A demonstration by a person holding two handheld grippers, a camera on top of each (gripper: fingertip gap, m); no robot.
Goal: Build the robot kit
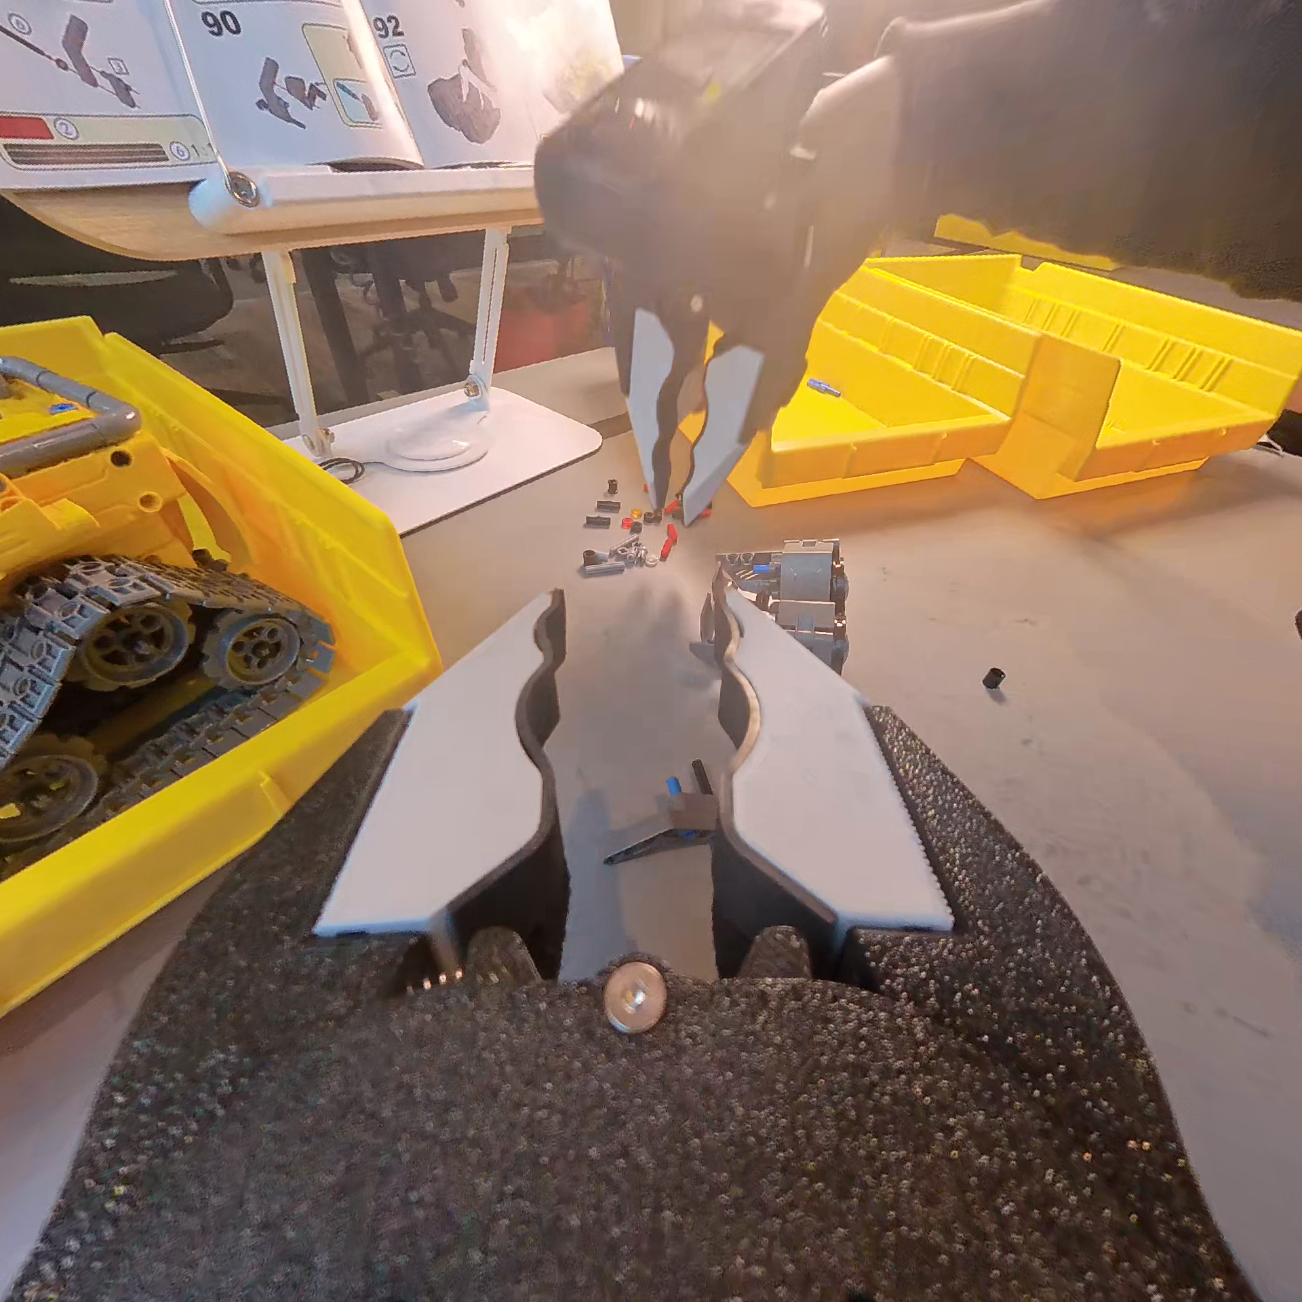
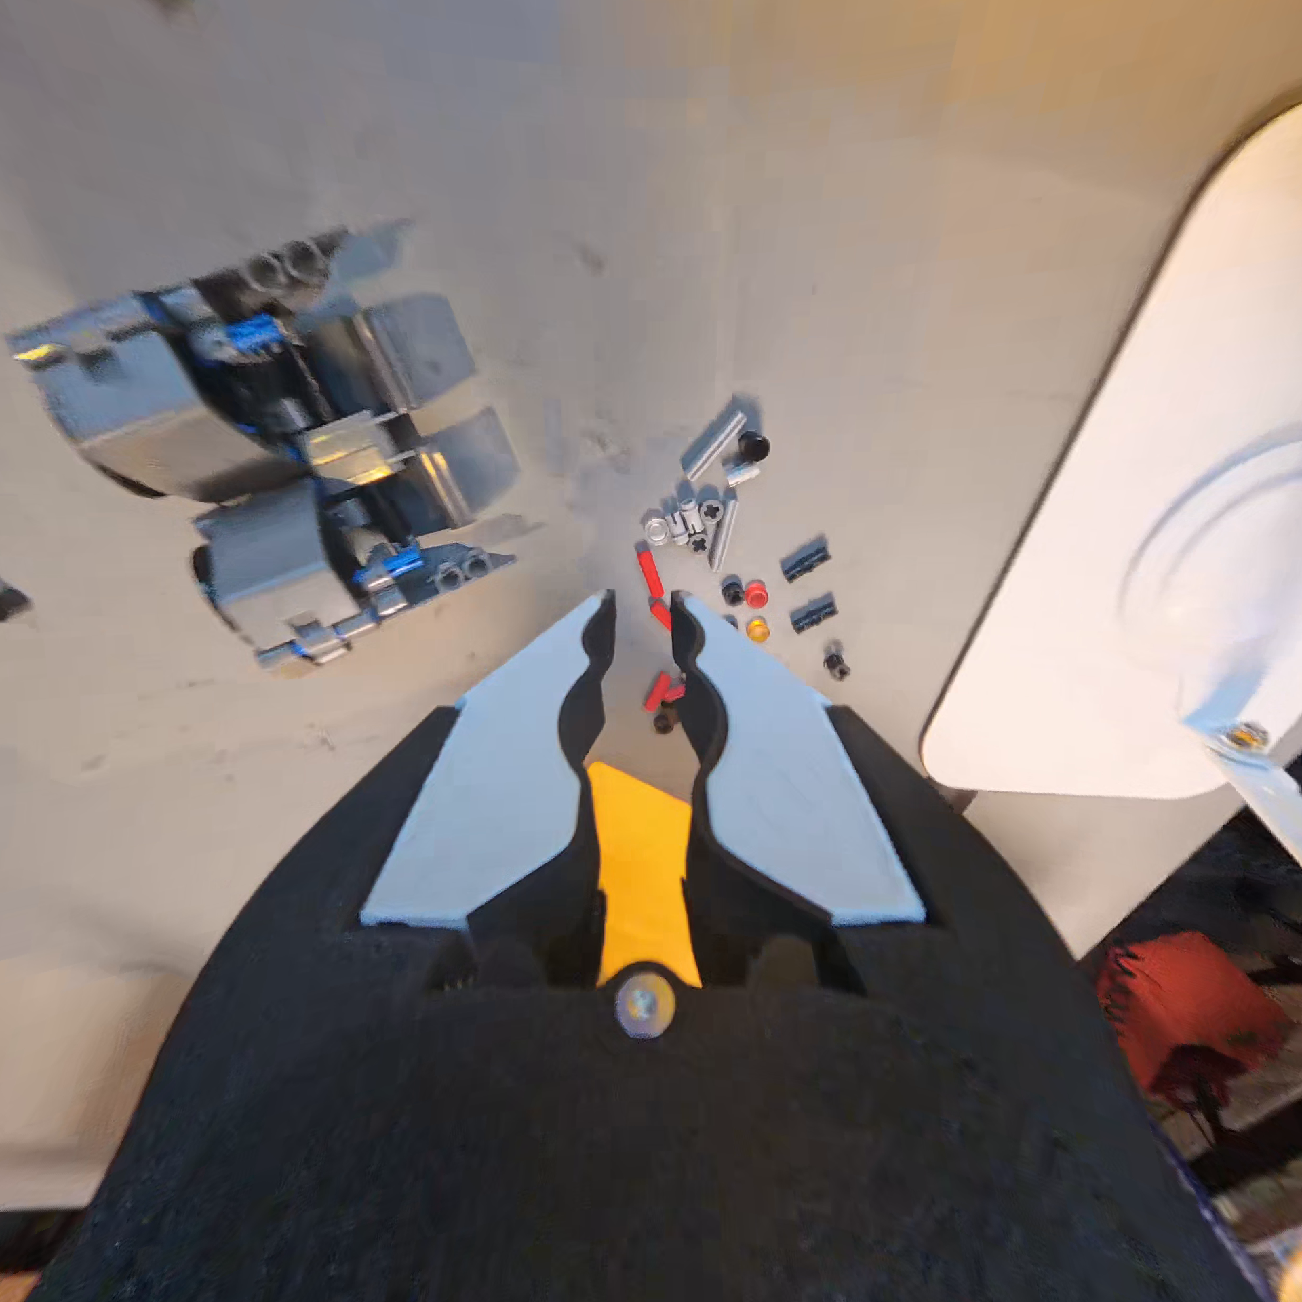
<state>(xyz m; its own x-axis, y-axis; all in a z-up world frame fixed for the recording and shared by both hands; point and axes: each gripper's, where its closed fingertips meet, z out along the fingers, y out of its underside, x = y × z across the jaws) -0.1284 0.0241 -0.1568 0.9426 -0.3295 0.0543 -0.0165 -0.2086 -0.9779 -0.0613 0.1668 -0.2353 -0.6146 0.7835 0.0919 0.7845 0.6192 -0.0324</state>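
Right gripper (image 2: 641, 599) points down at a scatter of small parts (image 2: 733, 535) on the tabletop (image 2: 352, 775), its jaws parted only narrowly. A red pin (image 2: 660, 613) lies in the gap at the tips; I cannot tell whether the pads touch it, and nothing is clearly pinched. More red pins, black and grey bushes, short grey axles and an orange stud lie just beside the tips. A black-gloved hand (image 1: 1057, 141) holds this gripper from above.

Left gripper (image 1: 637, 606) hovers low with its jaws spread wide and nothing between the tips. Farther back between its fingers, a dark grey piece with a blue pin (image 1: 676, 810) rests on the tabletop. A grey assembly (image 1: 796, 592) with blue pins sits just beside its right finger, near the scatter. A lone black bush (image 1: 993, 678) lies well apart to the right.

On the left, a yellow bin (image 1: 282, 634) holds a yellow tracked vehicle (image 1: 106, 563) with grey treads. Shallow yellow trays (image 1: 986, 394) stand to the right behind the scatter, one with a small blue pin inside. An open booklet (image 1: 282, 70) rests on a white stand (image 1: 493, 437) whose flat base sits beside the scatter. The tabletop is pale grey and scuffed; office chairs show dimly beyond it, and the light is warm.
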